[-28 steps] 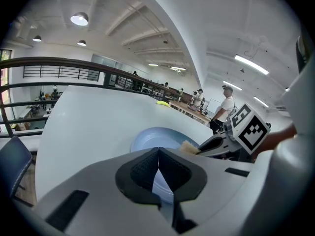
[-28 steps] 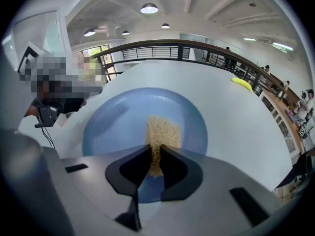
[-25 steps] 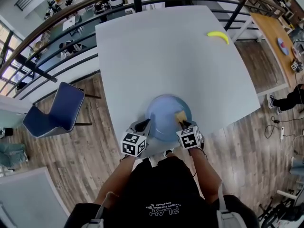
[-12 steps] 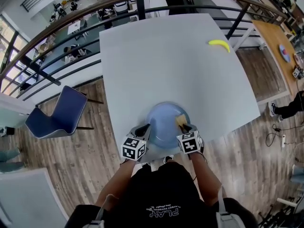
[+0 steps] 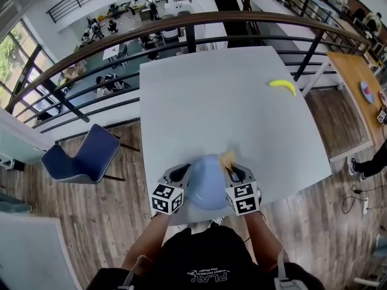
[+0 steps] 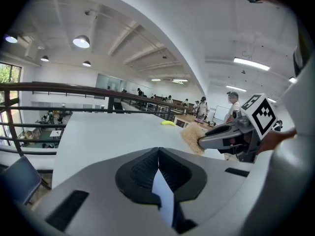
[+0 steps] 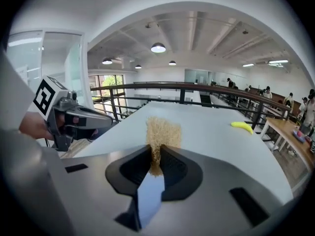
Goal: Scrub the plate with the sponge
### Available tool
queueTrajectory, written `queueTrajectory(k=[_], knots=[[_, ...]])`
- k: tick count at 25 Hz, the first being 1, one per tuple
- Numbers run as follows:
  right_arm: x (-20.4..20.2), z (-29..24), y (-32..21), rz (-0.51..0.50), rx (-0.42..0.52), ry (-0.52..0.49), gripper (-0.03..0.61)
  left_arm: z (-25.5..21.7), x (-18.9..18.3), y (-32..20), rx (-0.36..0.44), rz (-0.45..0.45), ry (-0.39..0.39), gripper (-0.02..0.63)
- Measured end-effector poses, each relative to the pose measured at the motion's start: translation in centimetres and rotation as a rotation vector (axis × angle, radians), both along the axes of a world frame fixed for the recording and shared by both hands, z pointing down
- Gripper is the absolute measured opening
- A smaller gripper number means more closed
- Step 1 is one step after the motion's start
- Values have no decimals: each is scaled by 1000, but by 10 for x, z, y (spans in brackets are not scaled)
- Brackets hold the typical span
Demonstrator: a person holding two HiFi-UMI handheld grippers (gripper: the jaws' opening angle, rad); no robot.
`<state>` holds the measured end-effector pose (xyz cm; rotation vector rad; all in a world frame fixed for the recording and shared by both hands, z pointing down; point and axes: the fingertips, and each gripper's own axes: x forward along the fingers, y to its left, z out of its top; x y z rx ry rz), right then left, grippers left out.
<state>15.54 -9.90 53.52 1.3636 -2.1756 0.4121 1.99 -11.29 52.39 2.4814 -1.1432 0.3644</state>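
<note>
sponge (image 5: 228, 157) base hidden, plate (image 5: 207, 189) rims covered

**Free room and obstacles.** The bench (image 5: 217, 101) is lying open ahead of you, and its middle and left side are offering free passage from the plate outward. The banana (image 5: 282, 86) is lying near the far right corner, well apart from both grippers. Close in, the plate (image 5: 207, 182) is filling the gap between the left gripper (image 5: 181, 174) and the right gripper (image 5: 234, 171), blocking any crossing inward. The sponge (image 5: 228, 157) is projecting past the plate's far right rim. The railing (image 5: 181, 23) is bounding the bench's far edge. The chair (image 5: 84, 156) is standing on the floor to your left, apart from the bench.
</note>
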Motion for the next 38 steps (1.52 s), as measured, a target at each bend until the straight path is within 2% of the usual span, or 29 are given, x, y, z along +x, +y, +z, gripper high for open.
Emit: queueTrajectory(k=[9,14,23,30,38], knots=[[-16,-82,-25,-126,257,-194,60,-73,-17,-11,157,-147,21,14],[-21,-115,-26,-173,353,-231,60,-97,-25,-5,217,-215,33,14],[-28,-147,-30,-197,423,-223,58,-136,-15,-6,325,-229,54,14],[-36,-154,-26,-216,434,-224,58,-142,-10,-9,329,-211,65,14],[-32,-139,-16,-215,409,-230,58,-133,5,-4,315,-203,83,14]])
